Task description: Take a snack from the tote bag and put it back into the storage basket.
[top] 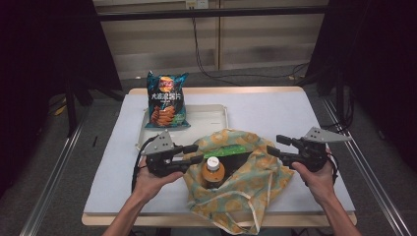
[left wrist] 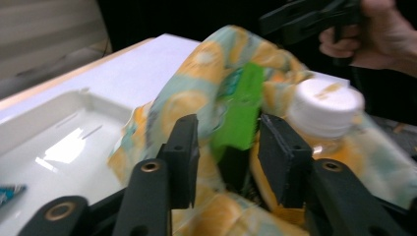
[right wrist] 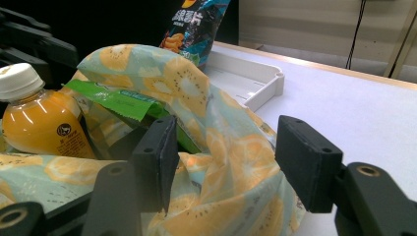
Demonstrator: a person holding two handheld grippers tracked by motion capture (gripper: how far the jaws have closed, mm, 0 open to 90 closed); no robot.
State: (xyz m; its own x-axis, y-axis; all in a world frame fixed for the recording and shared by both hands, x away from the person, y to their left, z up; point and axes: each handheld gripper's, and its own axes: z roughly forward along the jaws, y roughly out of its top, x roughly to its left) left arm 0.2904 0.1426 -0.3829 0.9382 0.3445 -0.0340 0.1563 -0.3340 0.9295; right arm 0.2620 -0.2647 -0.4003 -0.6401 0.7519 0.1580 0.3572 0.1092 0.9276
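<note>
the left gripper (top: 195,153) sits at the mouth of the fruit-print bag (top: 248,184), its jaws apart with bag cloth and a green packet (left wrist: 241,110) crowding the gap. just beside its right jaw stands the orange bottle (top: 212,172), blocking that side. beyond its tips the white tray (top: 211,114) lies low, the chip bag (top: 166,100) upright on it. the right gripper (top: 276,145) faces the bag's rim, bare table cover (right wrist: 354,108) free beside its outer jaw.

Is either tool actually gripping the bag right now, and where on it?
Neither grips. The left tool and right tool both stand open around the fruit-print bag's rim, pads off the cloth.
</note>
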